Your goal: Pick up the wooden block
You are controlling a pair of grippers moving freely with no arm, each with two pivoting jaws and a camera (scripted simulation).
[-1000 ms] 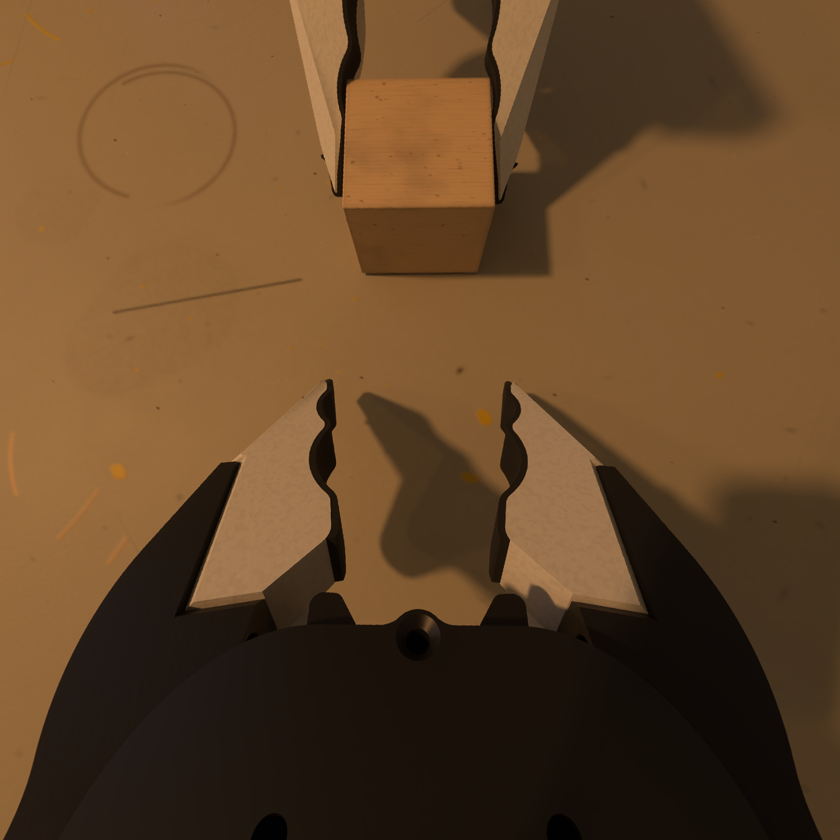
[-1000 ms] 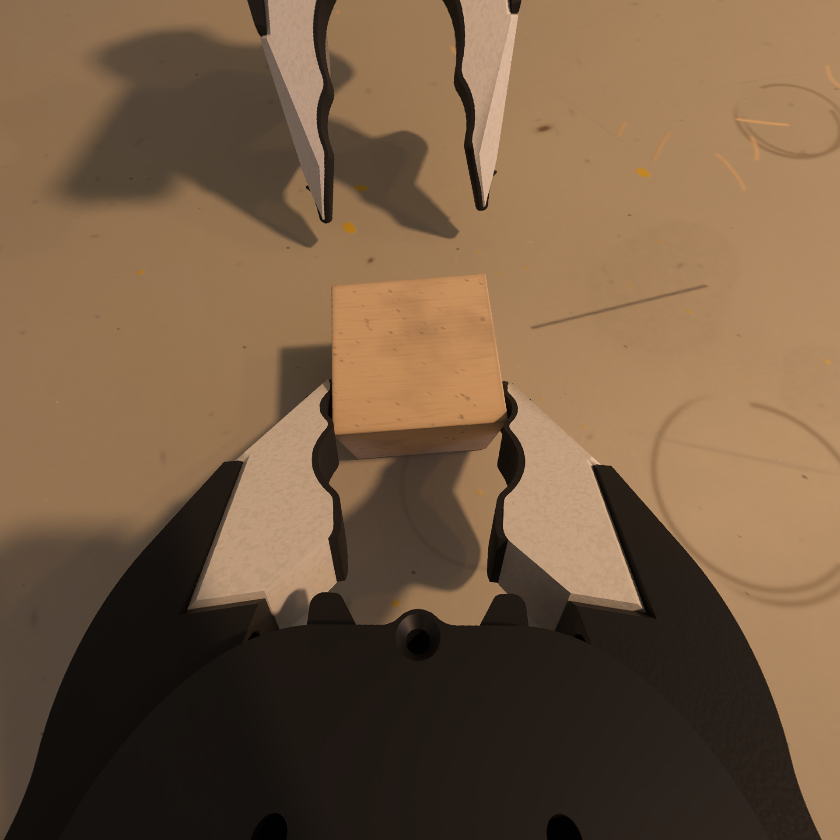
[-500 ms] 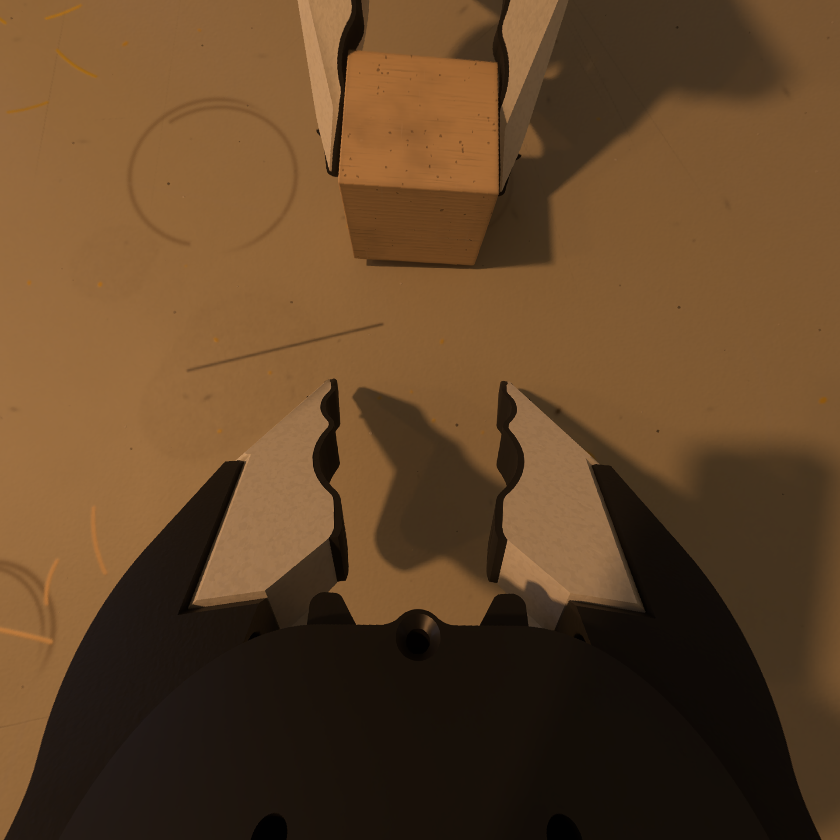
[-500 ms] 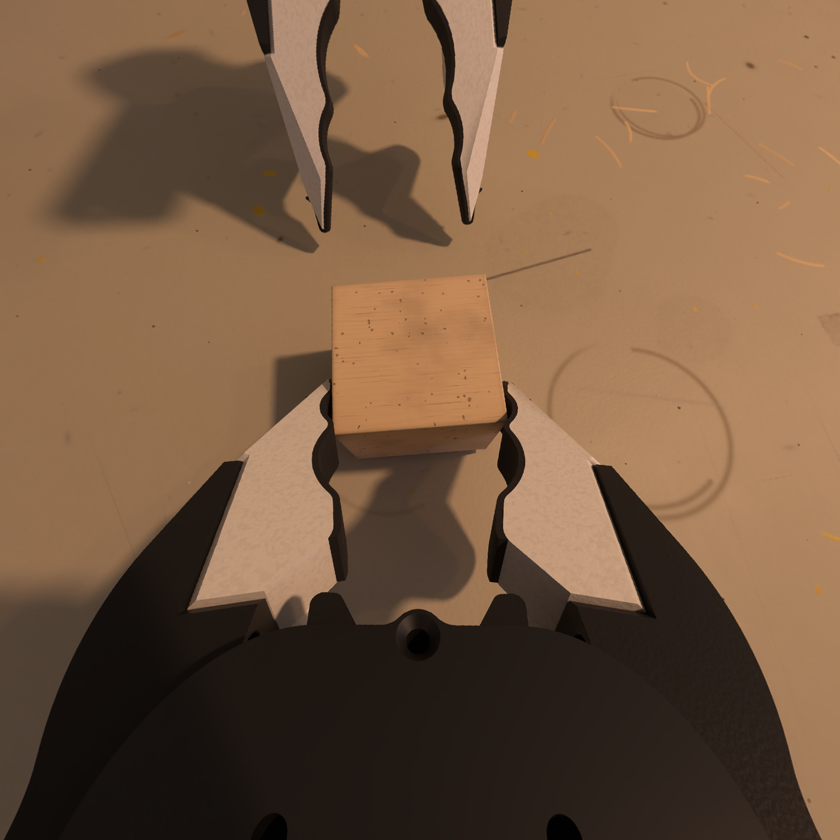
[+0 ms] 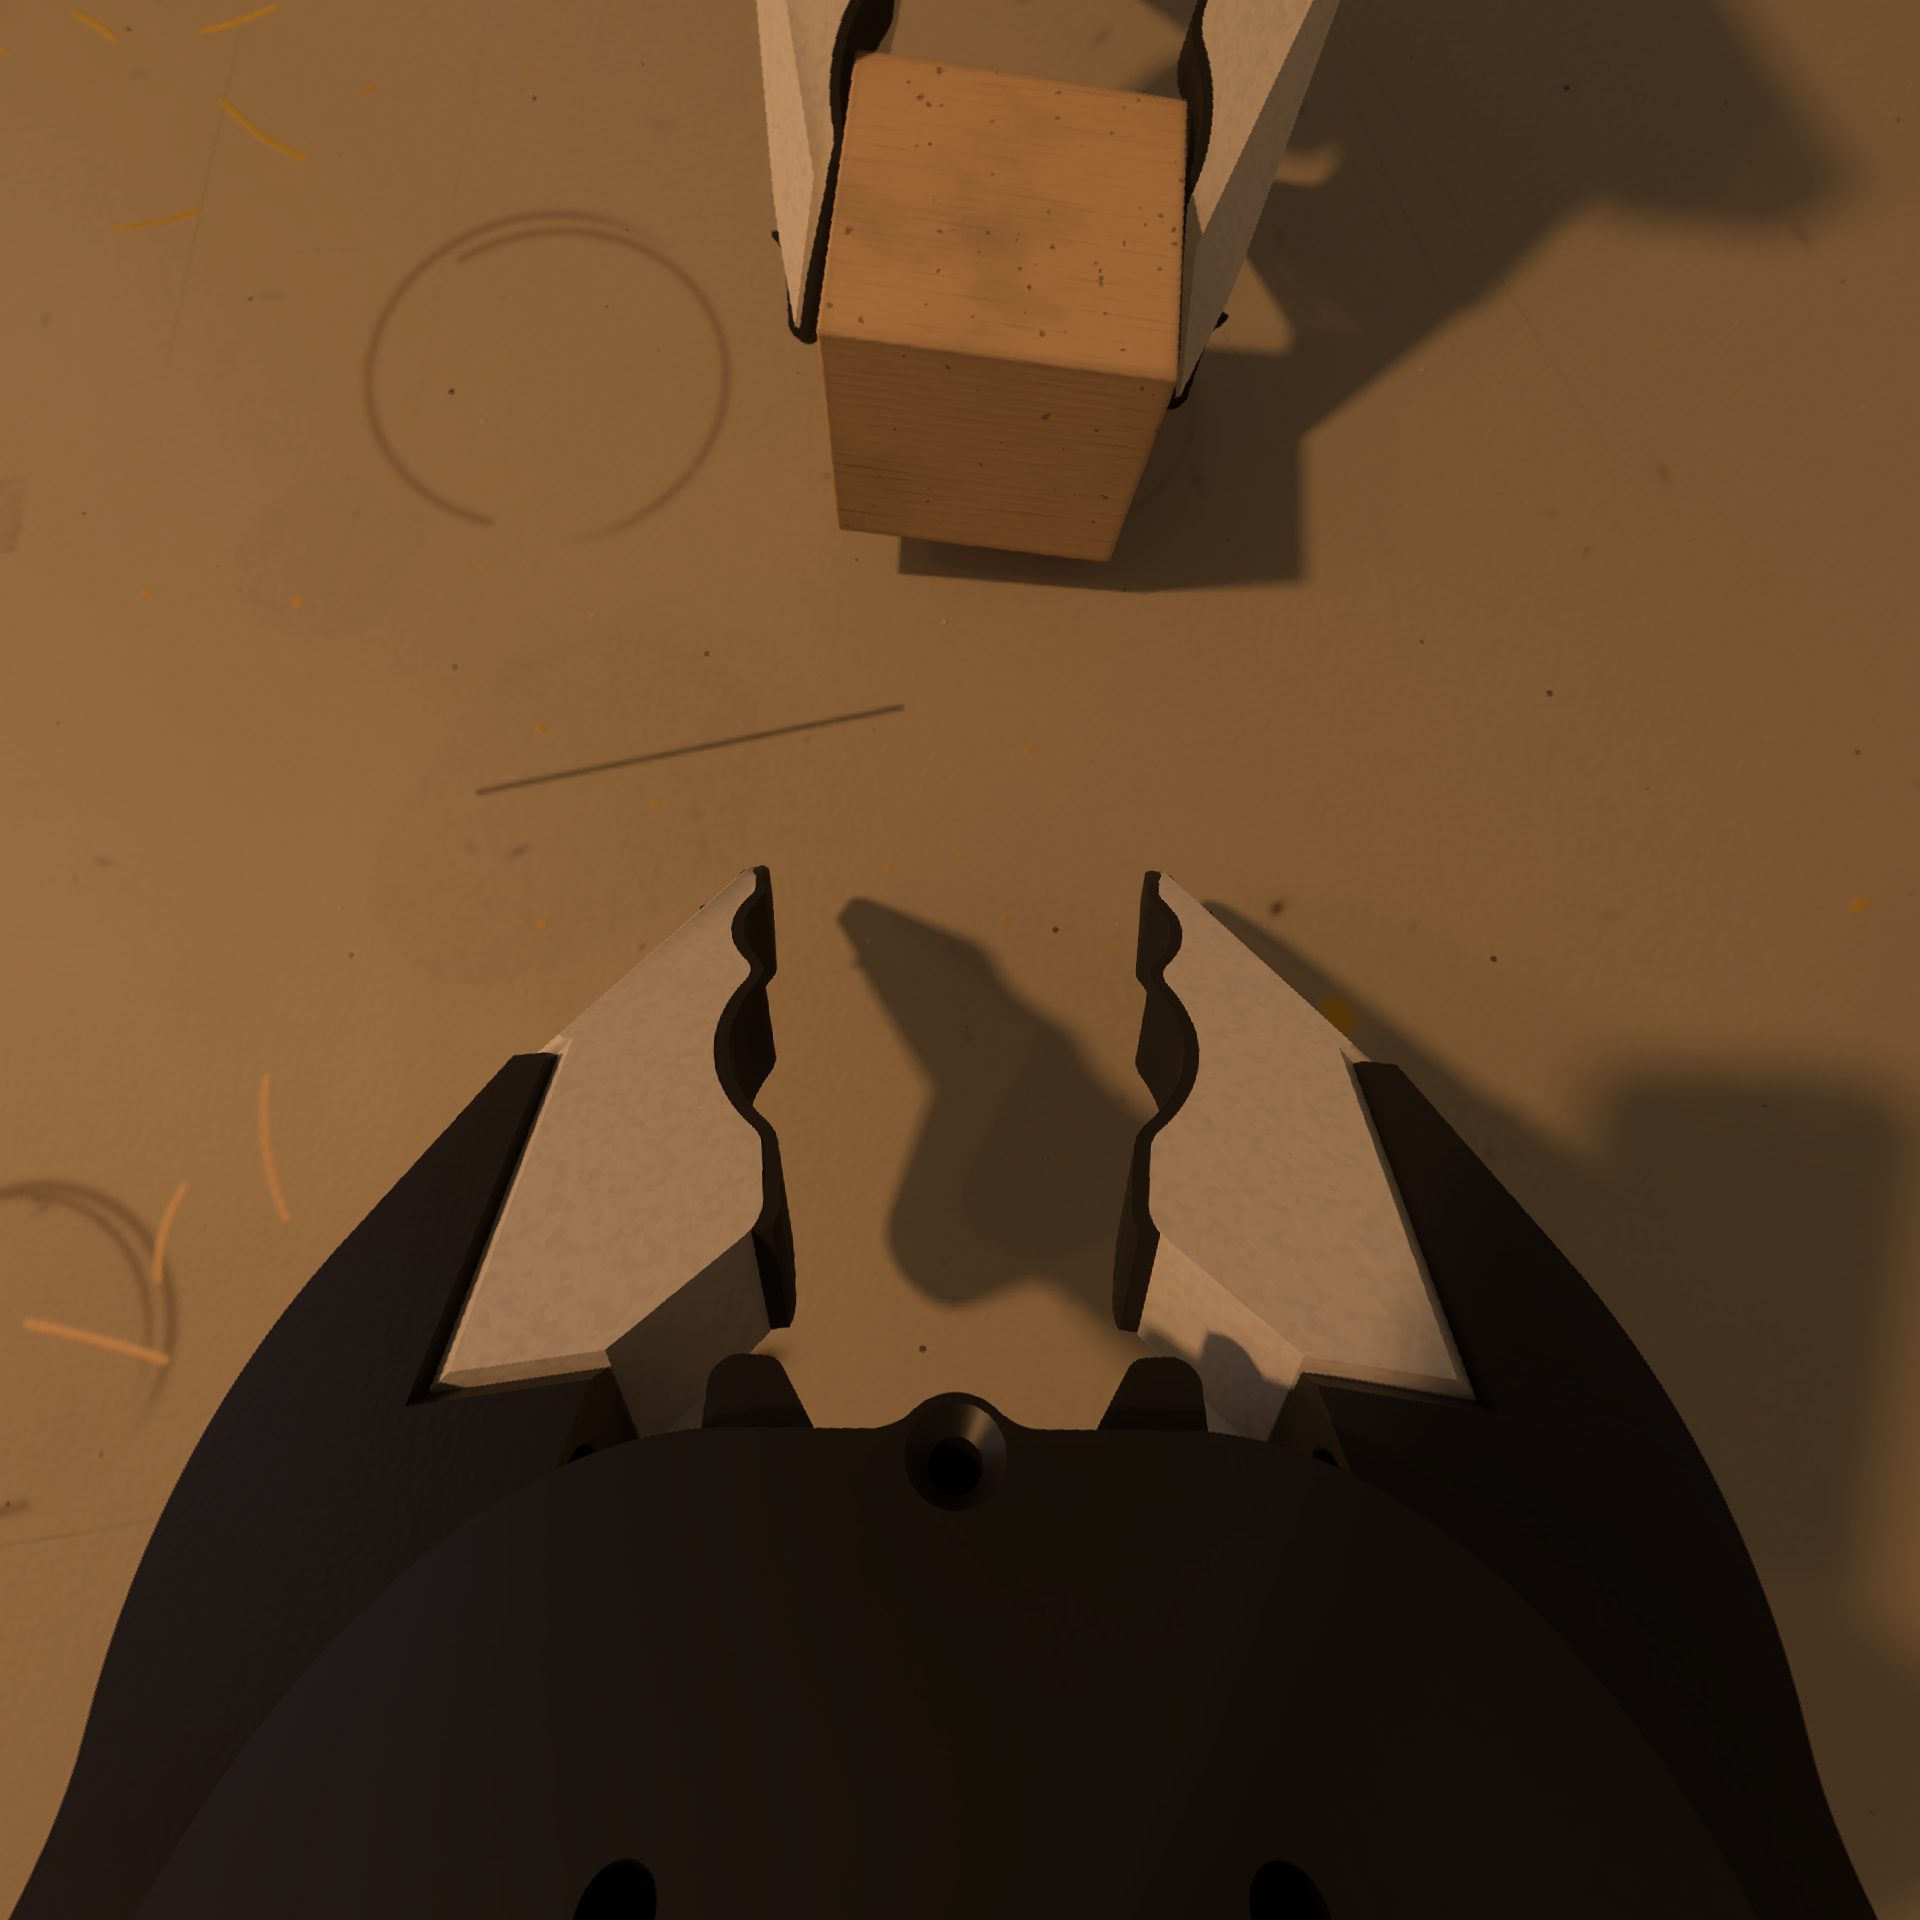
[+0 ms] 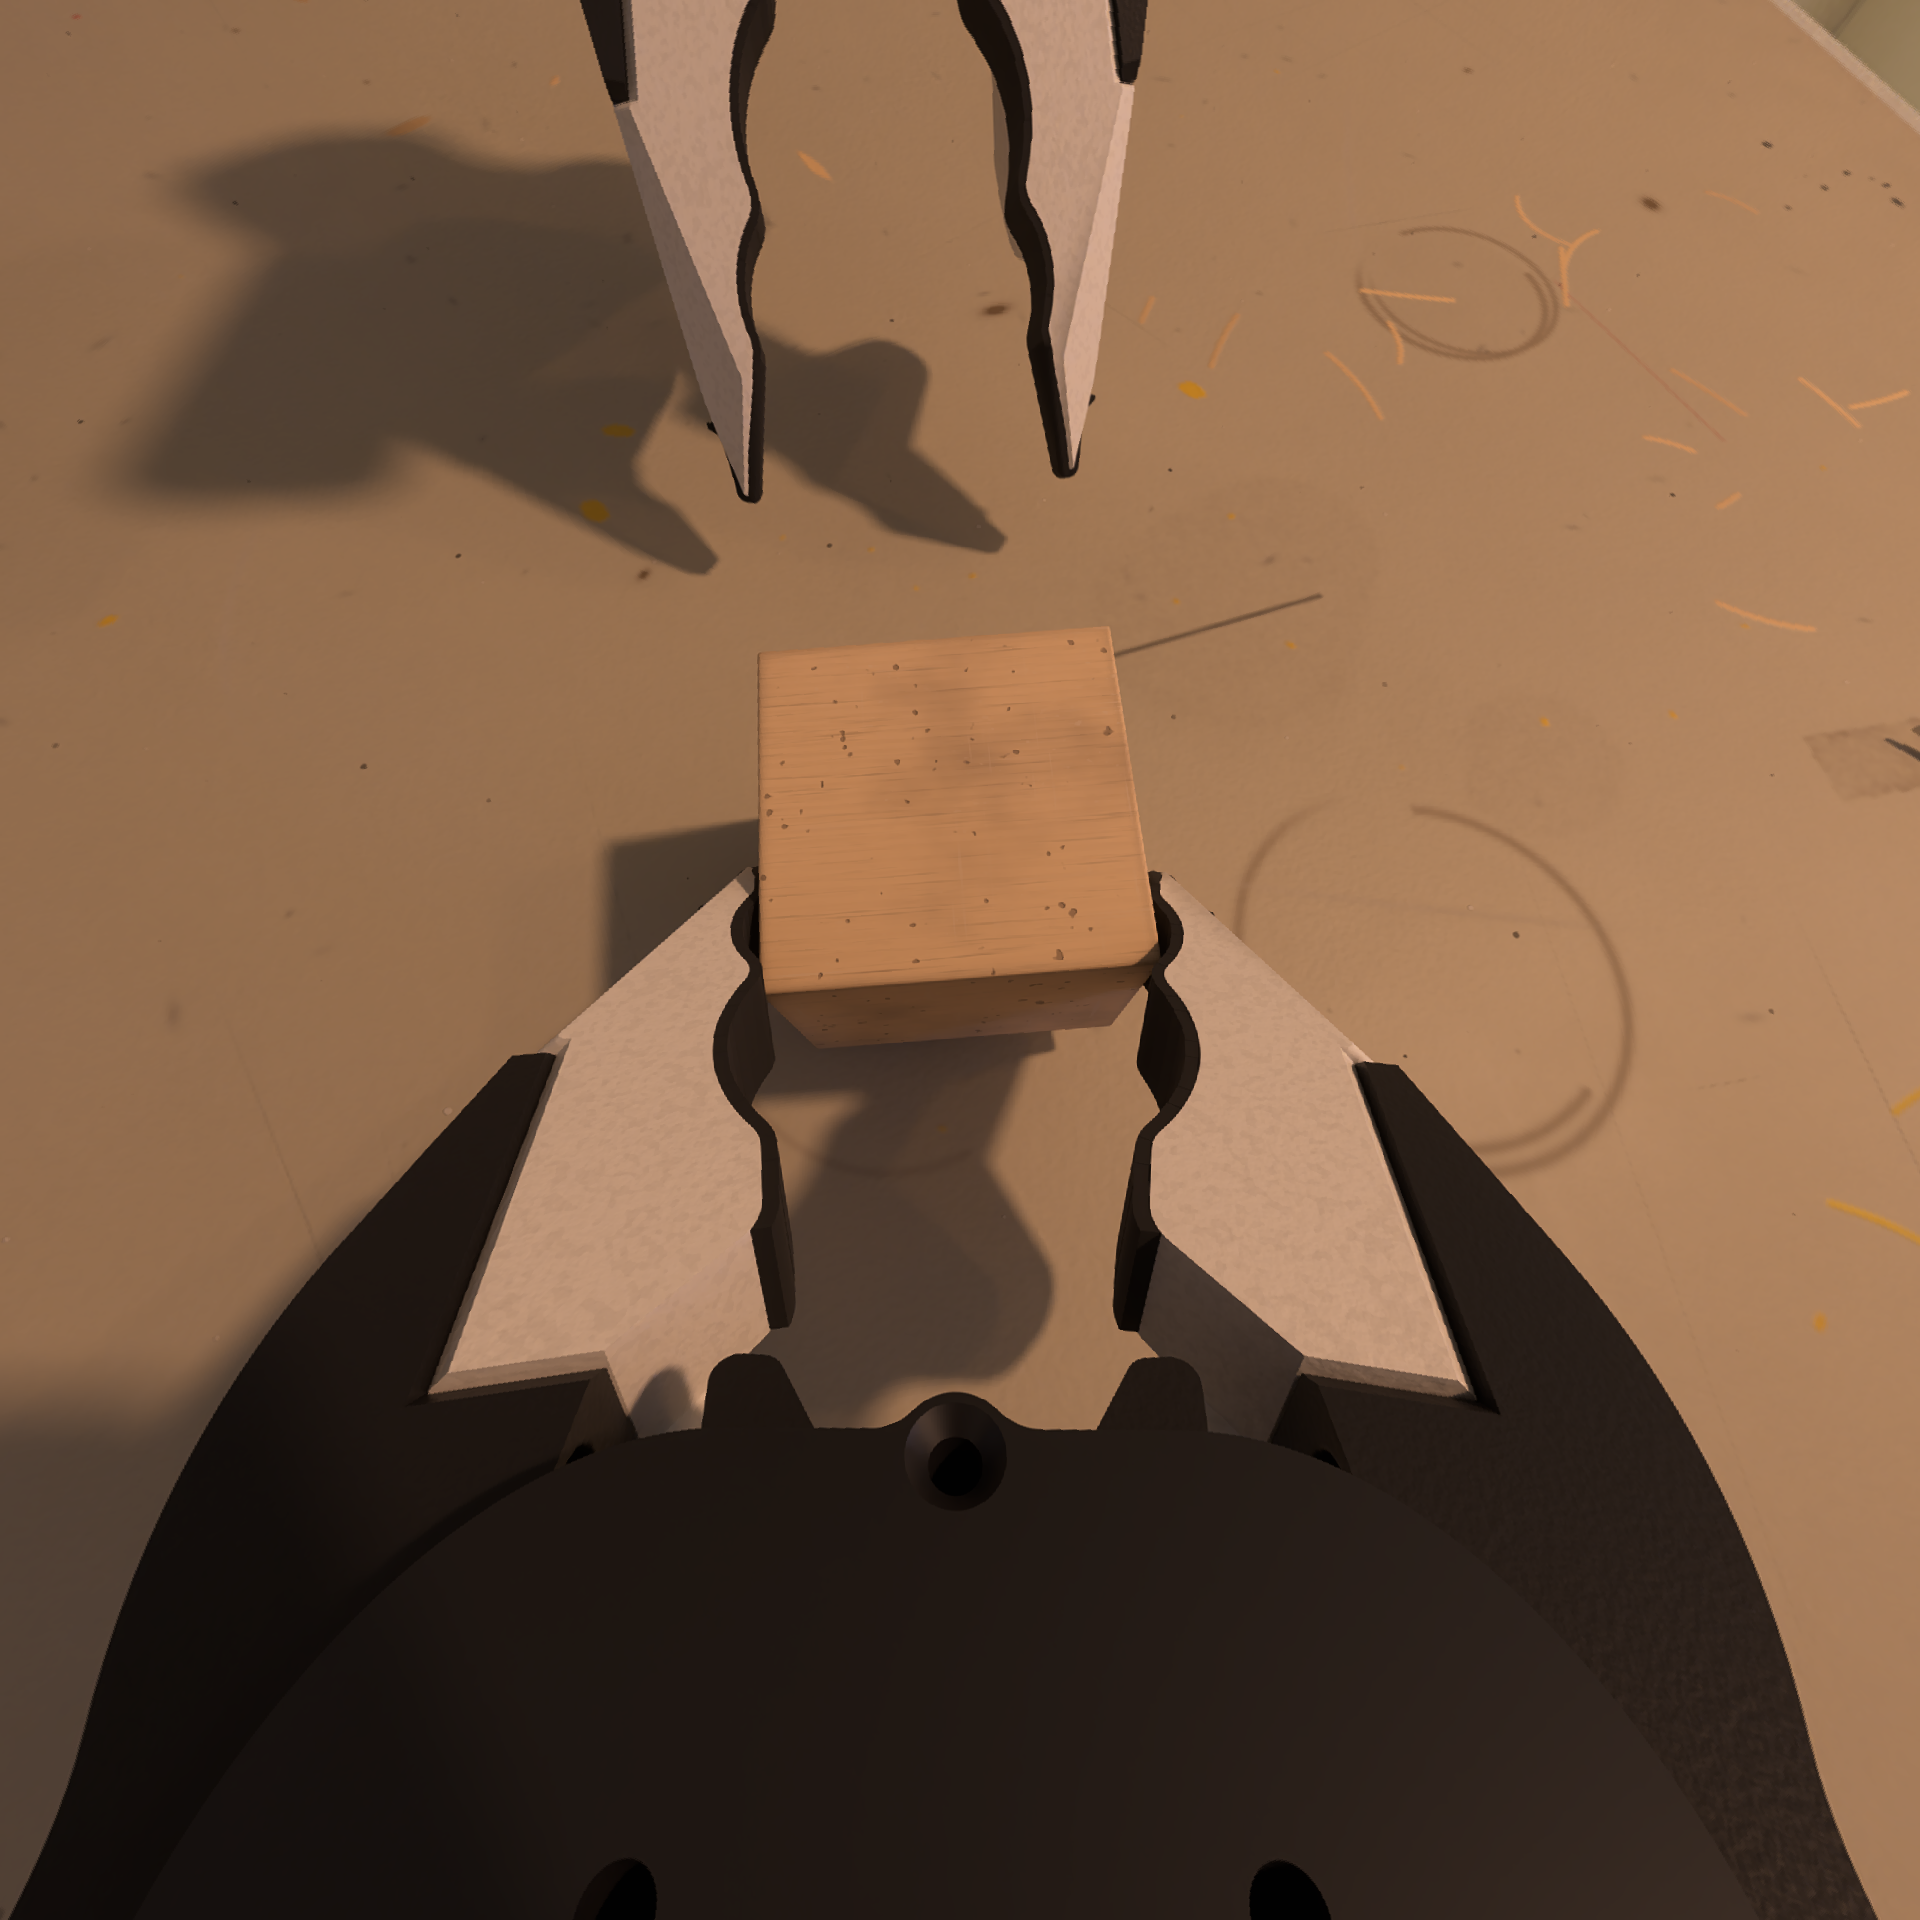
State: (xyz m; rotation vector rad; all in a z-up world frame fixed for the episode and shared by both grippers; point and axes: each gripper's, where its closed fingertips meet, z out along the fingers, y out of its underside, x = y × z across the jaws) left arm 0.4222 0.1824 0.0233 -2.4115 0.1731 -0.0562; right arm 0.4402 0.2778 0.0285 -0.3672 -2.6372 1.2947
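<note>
The wooden block is a light brown cube held between the fingertips of my right gripper, which is shut on its two sides. The block hangs a little above the brown table, and its shadow lies apart from it below. In the left wrist view the block shows at the top centre, clamped by the right gripper's fingers. My left gripper is open and empty, facing the block from a short distance. It also shows in the right wrist view, beyond the block.
The table top bears ring stains, a thin dark scratch and small orange flecks. The table's edge shows at the far top right of the right wrist view.
The right gripper has risen with the block still in its grip, and the block's shadow has separated from it. The table marks have shifted in both views. The left gripper stays open.
</note>
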